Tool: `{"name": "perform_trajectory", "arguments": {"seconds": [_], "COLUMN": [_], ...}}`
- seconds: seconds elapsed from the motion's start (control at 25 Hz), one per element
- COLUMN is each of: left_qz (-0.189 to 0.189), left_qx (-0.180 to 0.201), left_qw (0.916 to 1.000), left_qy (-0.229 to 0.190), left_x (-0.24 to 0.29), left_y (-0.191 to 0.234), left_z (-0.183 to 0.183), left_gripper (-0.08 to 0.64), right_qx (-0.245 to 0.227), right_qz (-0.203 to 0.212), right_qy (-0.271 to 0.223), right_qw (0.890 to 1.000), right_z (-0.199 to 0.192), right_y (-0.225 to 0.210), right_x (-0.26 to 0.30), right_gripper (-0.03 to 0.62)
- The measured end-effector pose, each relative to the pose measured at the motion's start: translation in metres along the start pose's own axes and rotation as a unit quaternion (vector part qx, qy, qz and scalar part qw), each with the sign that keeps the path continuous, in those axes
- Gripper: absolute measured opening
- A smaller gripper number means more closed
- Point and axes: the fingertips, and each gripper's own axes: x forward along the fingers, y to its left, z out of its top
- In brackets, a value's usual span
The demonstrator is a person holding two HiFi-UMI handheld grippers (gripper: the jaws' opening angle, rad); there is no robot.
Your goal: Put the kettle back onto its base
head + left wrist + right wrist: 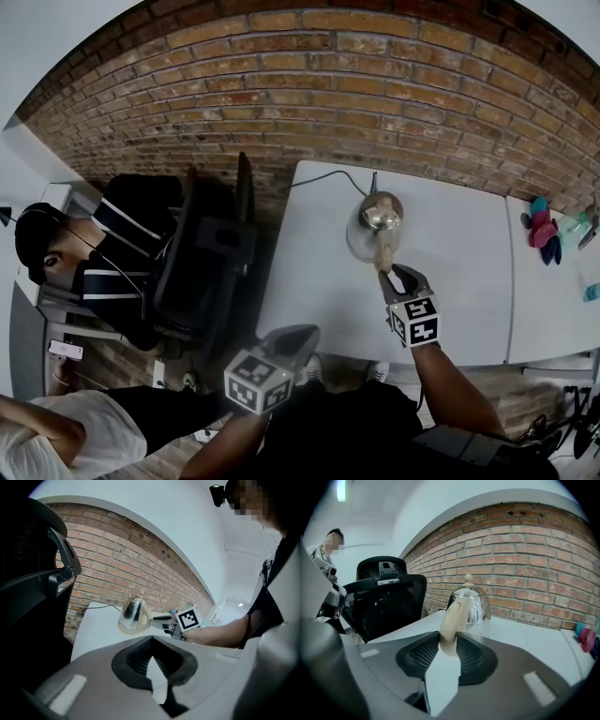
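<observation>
So the kettle (pixel 380 217) is being held over its base (pixel 353 242), far-middle of the white table (pixel 459 281), and it looks seated or nearly so. Its handle (pixel 451 620) is being clamped by the right gripper (pixel 384 273). Next move is probably settling it flat, then letting go. The left gripper (pixel 292 341) is being held near, pinched together on nothing. Counted: one kettle, one base, two grippers.

brick wall (pixel 309 84) behind, black office chair (pixel 202 253) left of the white table (pixel 469 281), seated person (pixel 103 258) beyond it, pink-and-teal bits (pixel 542 230) far right.
</observation>
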Motion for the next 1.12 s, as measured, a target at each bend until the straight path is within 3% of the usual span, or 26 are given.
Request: {"name": "perform_trajectory", "arguments": {"seconds": [0.56,1.12], "left_qz": [-0.003,-0.017], "left_qx": [0.001,0.008], "left_qw": [1.0,0.9998], "left_qy": [0.001,-0.002], "left_x": [-0.009,-0.016], "left_y": [0.005,0.004], "left_z": [-0.001,-0.003], "left_gripper": [0.0,0.0], "right_qx": [0.003,0.0], "right_qz": [0.016,-0.005], "right_qy": [0.003,0.004], "right_qw": [1.0,1.0], "right_z": [0.007,0.007], "right_y": [0.028,0.027], "right_x": [0.012,-0.003], "right_gripper": [0.125,0.087]}}
